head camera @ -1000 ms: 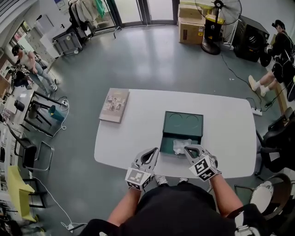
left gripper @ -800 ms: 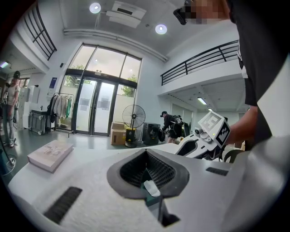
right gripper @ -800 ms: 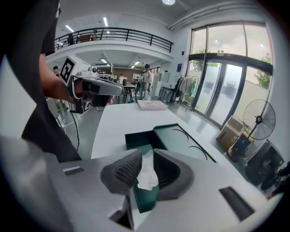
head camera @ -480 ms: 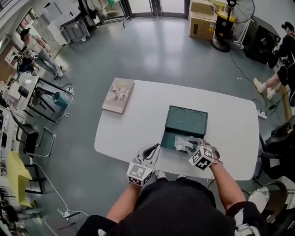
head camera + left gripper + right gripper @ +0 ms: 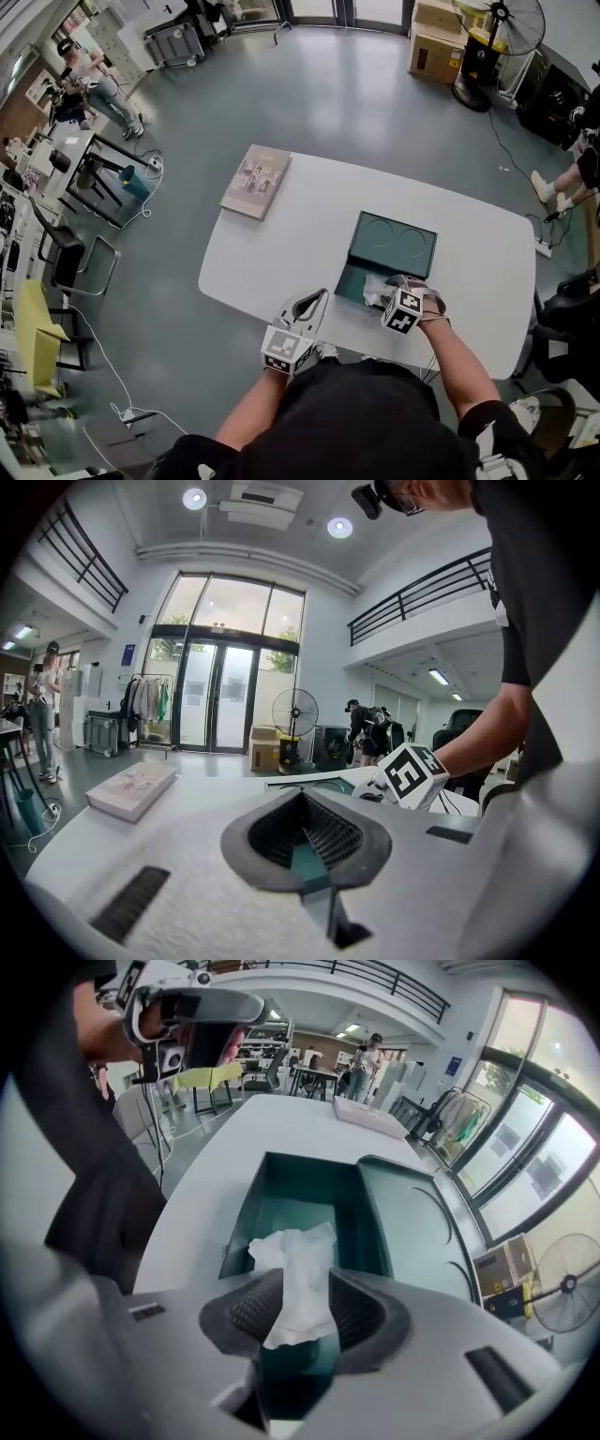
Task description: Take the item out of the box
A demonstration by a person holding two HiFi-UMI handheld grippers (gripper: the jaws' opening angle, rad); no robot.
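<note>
Right gripper: it points steeply down into the box. Its jaws stand wide and have just been opening, so the pads flank the item without pressing it.
White crumpled item: it sits between those jaws, inside the green box, at the end nearest you.
Left gripper: its jaws are together and empty. You hold it by the table's near edge, apart from the box.
Lid: it lies folded back flat, so the path straight up looks free.
Open room: the bare table lies left of the box, and the book is well apart.
</note>
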